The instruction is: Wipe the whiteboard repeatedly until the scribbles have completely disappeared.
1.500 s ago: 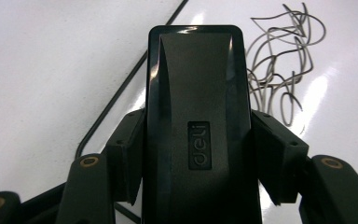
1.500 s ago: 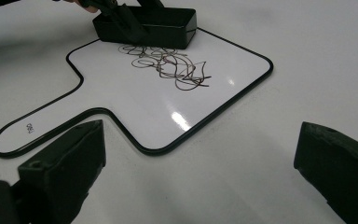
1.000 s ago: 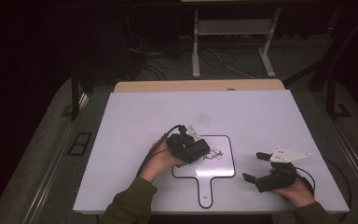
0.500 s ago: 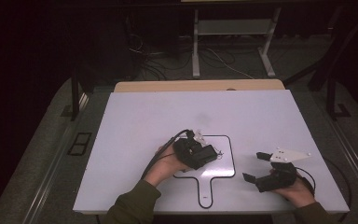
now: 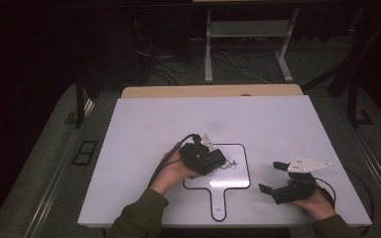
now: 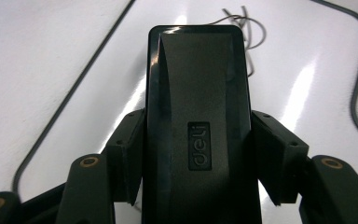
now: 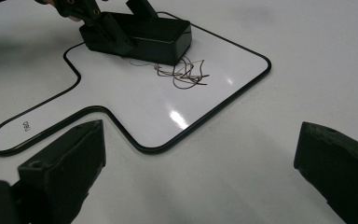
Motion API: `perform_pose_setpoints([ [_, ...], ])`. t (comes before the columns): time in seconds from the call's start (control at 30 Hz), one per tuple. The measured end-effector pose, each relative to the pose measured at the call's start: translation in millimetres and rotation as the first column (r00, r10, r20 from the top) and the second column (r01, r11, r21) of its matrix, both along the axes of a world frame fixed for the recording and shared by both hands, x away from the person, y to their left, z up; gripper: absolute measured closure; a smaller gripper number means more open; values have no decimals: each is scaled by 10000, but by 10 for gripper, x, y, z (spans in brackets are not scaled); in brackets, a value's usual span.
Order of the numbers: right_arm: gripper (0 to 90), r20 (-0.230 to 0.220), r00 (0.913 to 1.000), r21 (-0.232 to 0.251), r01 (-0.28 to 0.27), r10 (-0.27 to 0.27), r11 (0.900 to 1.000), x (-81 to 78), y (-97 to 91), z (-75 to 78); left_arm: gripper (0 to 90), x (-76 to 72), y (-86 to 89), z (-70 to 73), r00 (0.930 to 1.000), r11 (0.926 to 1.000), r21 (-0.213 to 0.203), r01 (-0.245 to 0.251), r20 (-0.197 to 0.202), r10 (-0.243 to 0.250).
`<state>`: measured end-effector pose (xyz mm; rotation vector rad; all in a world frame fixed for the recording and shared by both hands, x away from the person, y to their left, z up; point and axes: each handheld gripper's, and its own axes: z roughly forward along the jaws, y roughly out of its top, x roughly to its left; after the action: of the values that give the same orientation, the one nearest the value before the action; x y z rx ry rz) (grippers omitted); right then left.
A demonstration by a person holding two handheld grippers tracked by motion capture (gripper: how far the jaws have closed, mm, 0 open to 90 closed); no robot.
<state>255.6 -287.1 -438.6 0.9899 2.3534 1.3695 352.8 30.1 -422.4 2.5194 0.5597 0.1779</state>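
Note:
A small handled whiteboard [image 5: 235, 177] with a black border lies flat on the table, with a thin scribble [image 5: 229, 163] drawn near its middle. My left gripper [image 5: 207, 159] is shut on a black "deli" eraser [image 6: 198, 93], whose flat underside rests on the board. The eraser's front end sits just short of the scribble [image 6: 243, 22]. The right gripper view shows the eraser [image 7: 142, 36] at the board's [image 7: 135, 109] far end, right beside the scribble [image 7: 184, 72]. My right gripper [image 5: 272, 177] stands open right of the board, and nothing is between its jaws [image 7: 200, 172].
The white table top [image 5: 144, 129] has free room to the left and at the back. A tan strip [image 5: 208, 91] runs along the far edge. Each gripper trails a black cable [image 5: 171, 153] towards the near edge.
My left gripper has slid the eraser a little to the right across the board, towards the scribble. The right gripper has stayed where it was.

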Motion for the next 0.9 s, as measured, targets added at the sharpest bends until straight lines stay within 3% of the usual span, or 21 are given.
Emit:
perform_pose_setpoints([
  [0.4,9,11,10000,-19,-19,19,10000,-3,-1,0,394,127,185,3,9977,9977,73,-677,82,677],
  [0.8,9,-3,10000,-27,-9,9,10000,0,-11,-4,394,307,385,5,9888,9889,117,-1484,183,1482],
  [0.9,9,-4,10000,-29,3,-3,10000,1,-11,-5,394,302,388,6,9891,9891,144,-1469,136,1467],
])
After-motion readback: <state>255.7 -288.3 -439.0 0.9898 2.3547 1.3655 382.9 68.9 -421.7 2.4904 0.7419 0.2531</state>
